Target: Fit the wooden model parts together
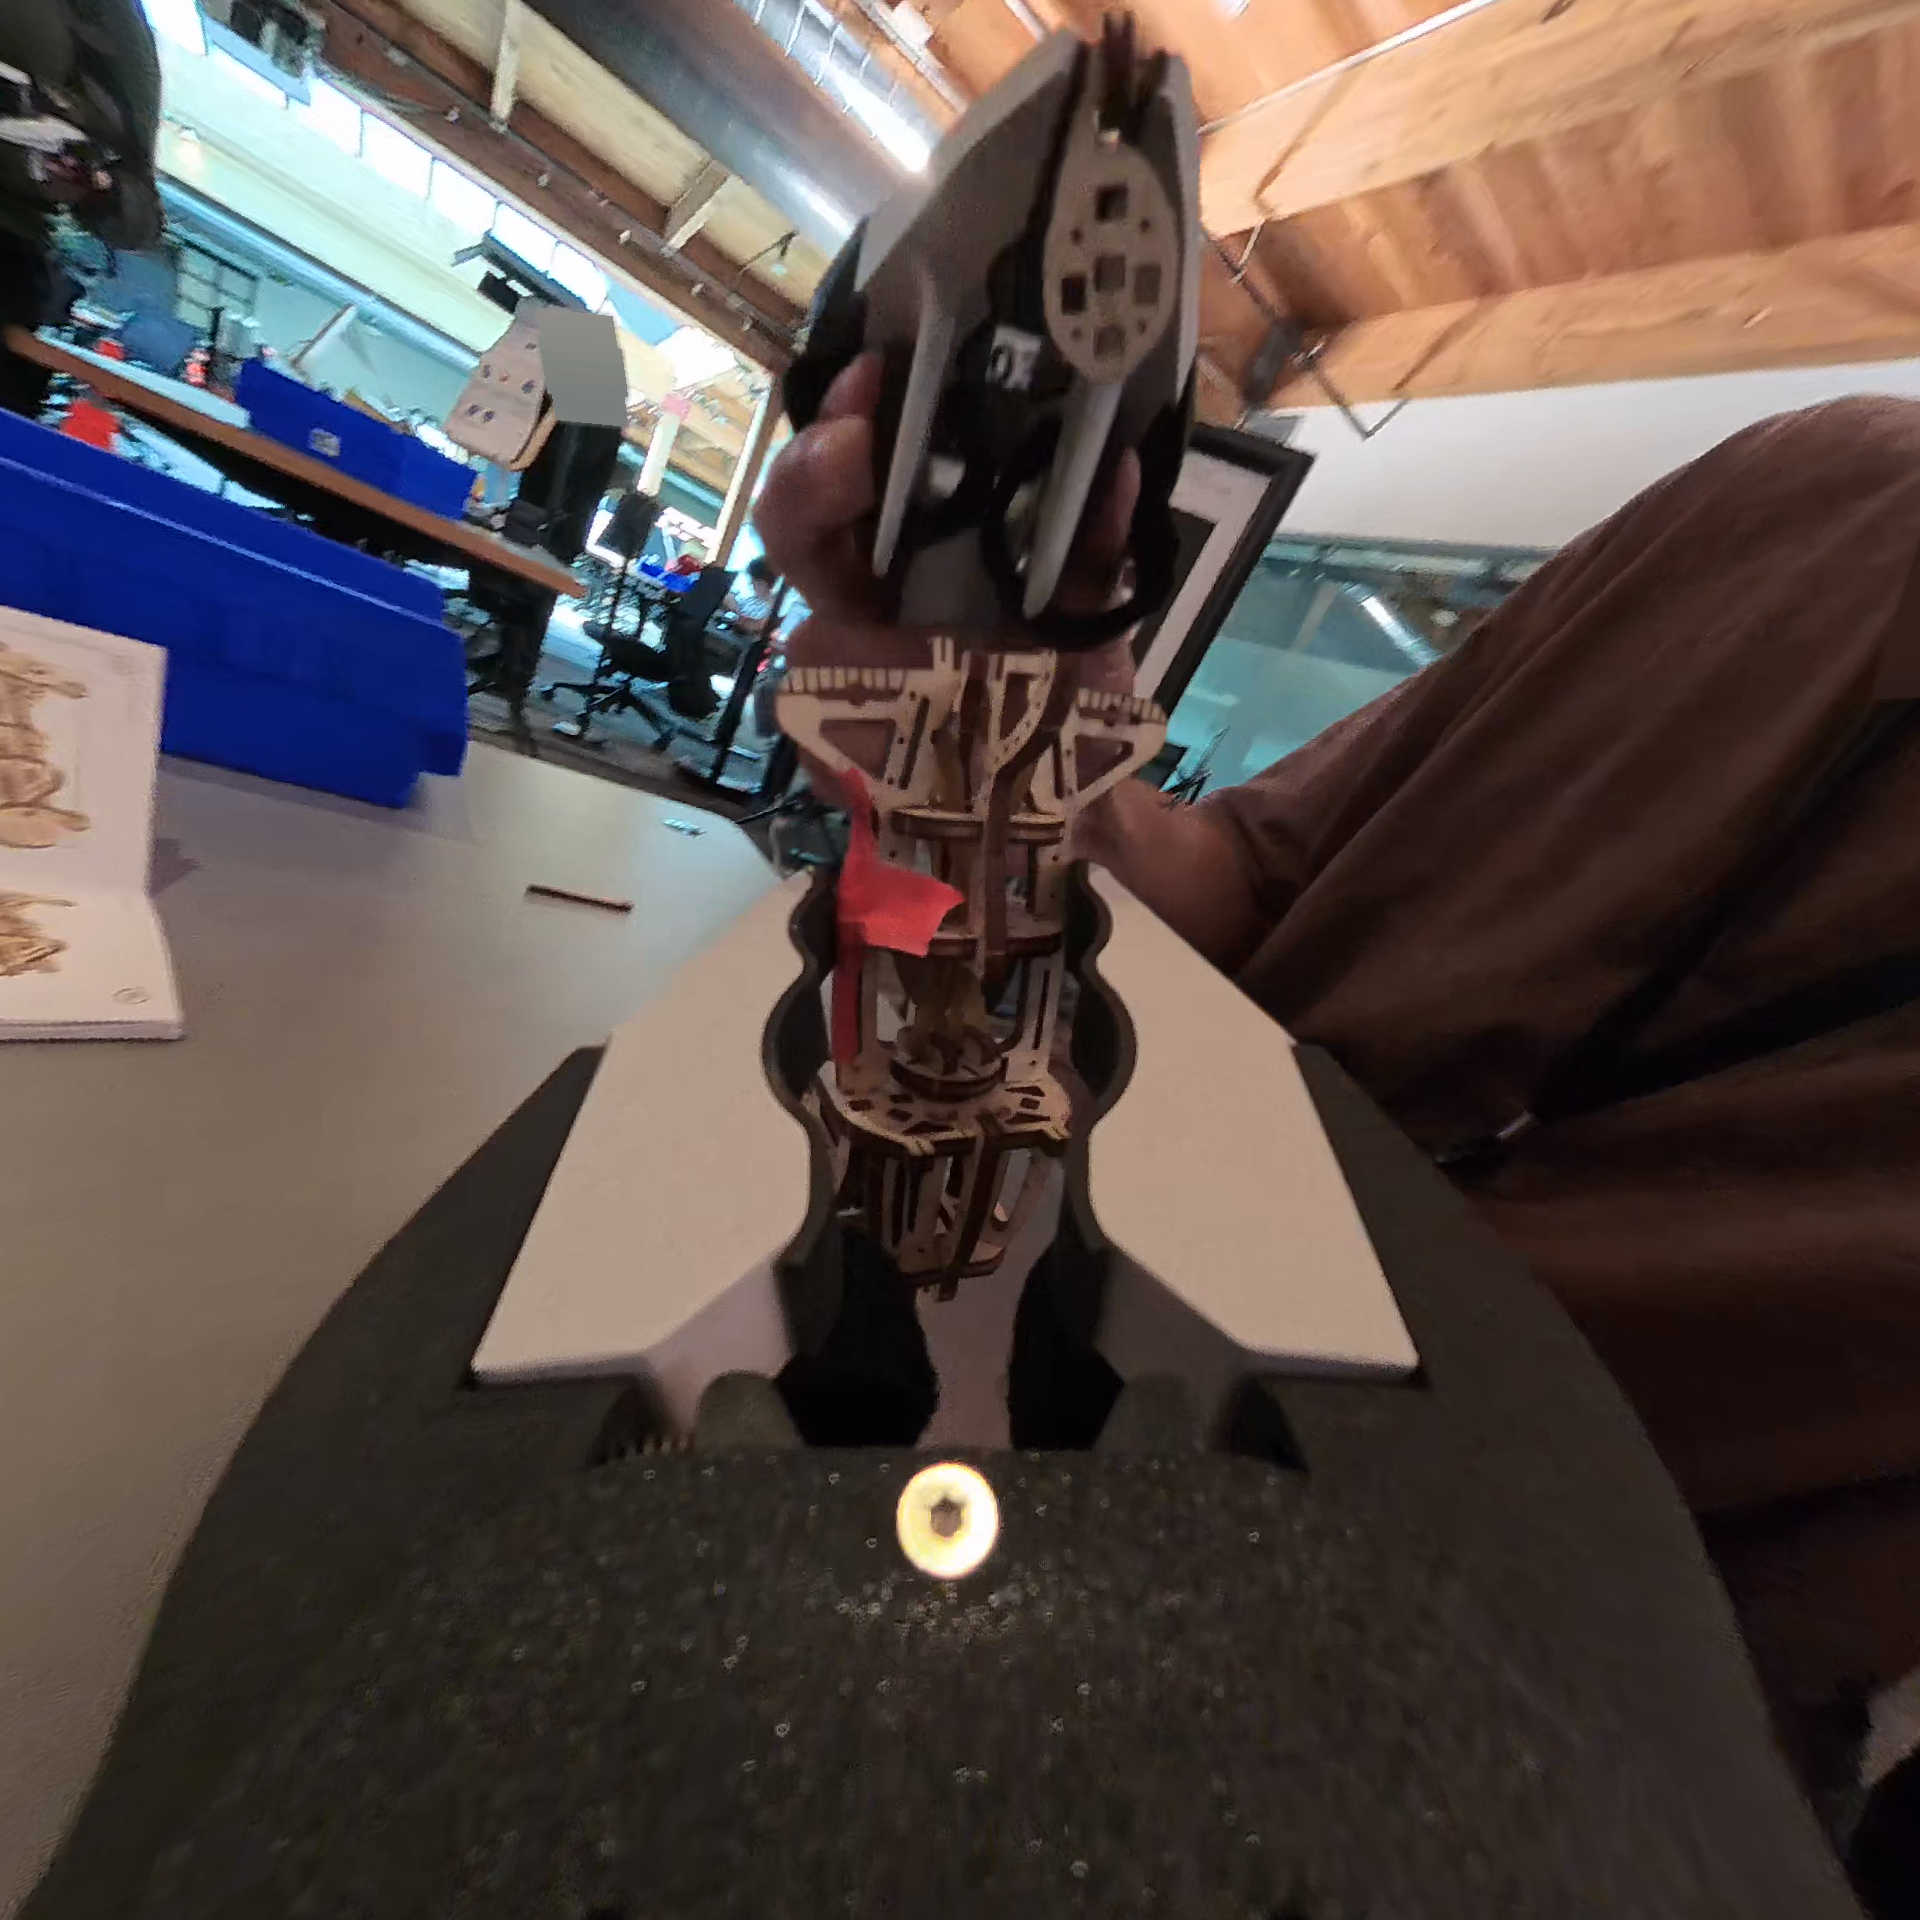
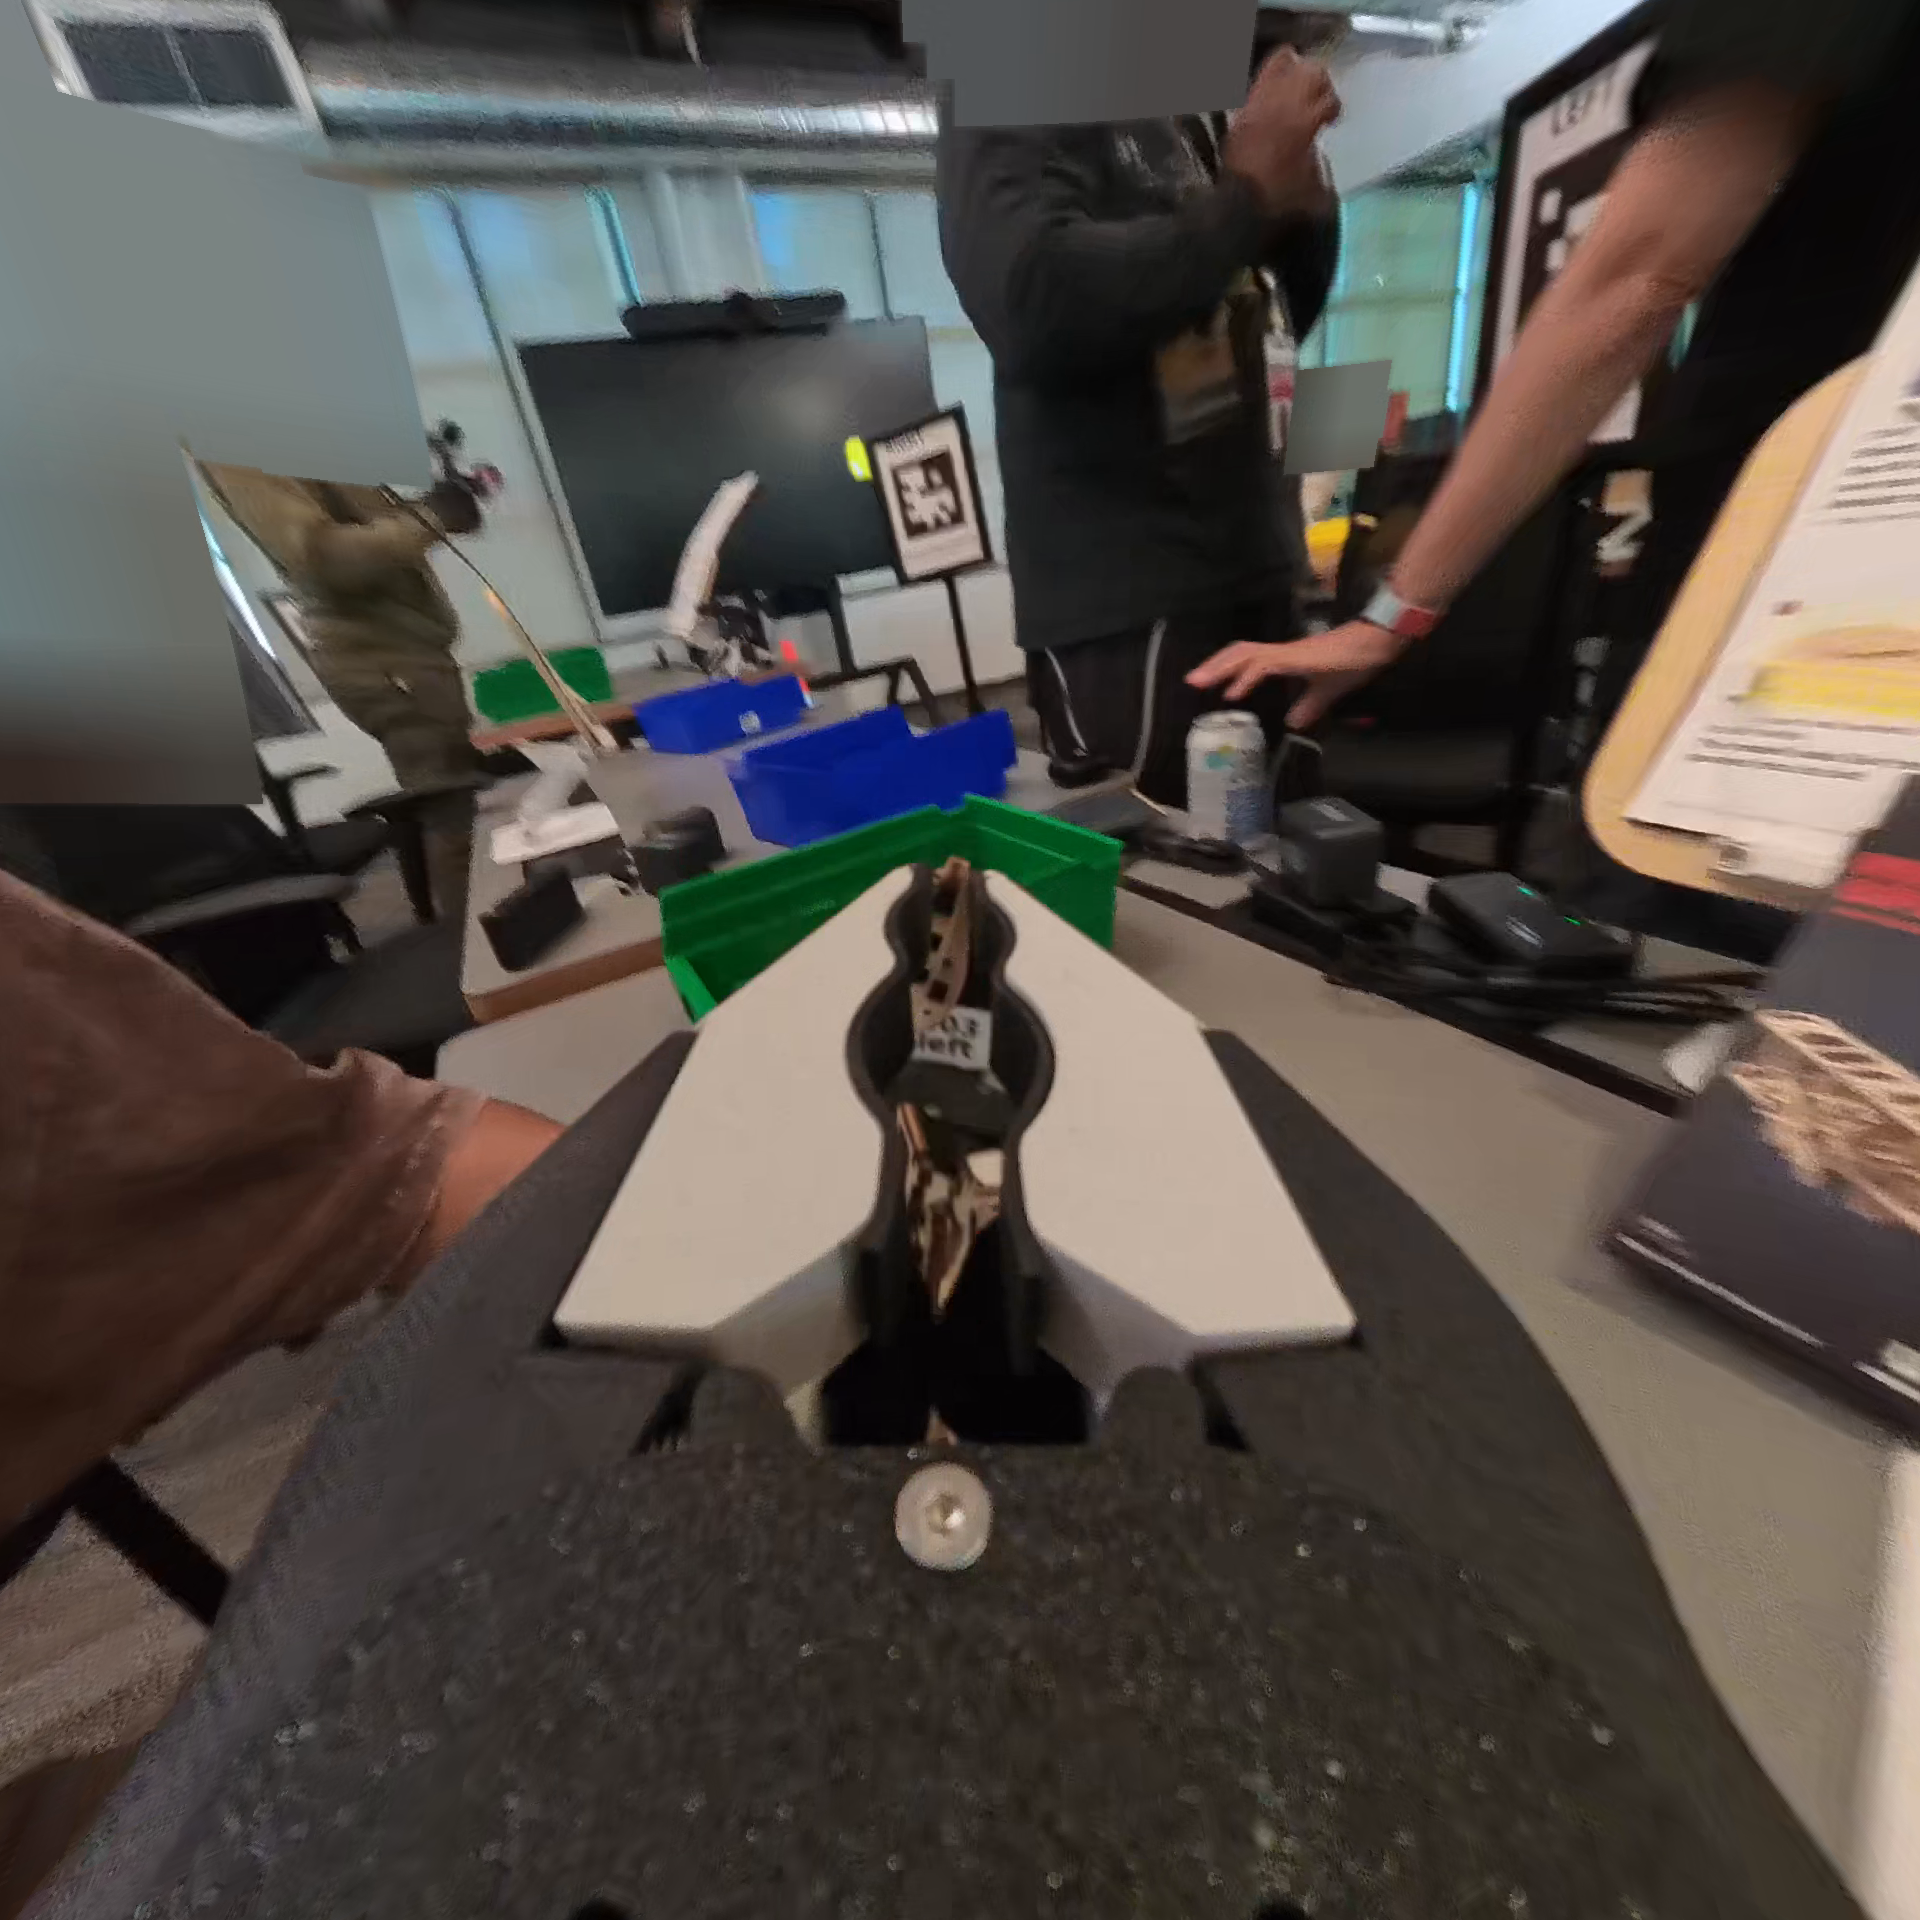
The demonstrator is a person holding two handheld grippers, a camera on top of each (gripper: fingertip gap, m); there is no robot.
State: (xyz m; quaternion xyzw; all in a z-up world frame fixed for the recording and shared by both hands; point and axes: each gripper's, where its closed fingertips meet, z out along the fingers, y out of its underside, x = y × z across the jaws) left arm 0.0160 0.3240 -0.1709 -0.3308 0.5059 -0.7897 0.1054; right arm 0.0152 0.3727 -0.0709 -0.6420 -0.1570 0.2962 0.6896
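Note:
In the left wrist view my left gripper [image 1: 951, 894] is shut on a tall wooden model assembly [image 1: 956, 1070] with red tape [image 1: 883, 909] on its left side. The assembly's wide top bracket sticks out past the fingertips. Just above it a hand holds my right gripper [image 1: 1127, 73], which is shut on an oval wooden plate [image 1: 1117, 260] with square holes. In the right wrist view the right gripper [image 2: 954, 883] pinches that plate [image 2: 951, 956] edge-on, so it shows as a thin strip between the white fingers [image 2: 790, 1122].
An open instruction booklet [image 1: 73, 831] and a thin stick [image 1: 577, 899] lie on the grey table, with blue bins [image 1: 260, 644] behind. A green bin [image 2: 831, 904], a can [image 2: 1226, 769], black devices [image 2: 1517, 925] and a dark box [image 2: 1818, 1226] stand ahead. People stand beyond the table.

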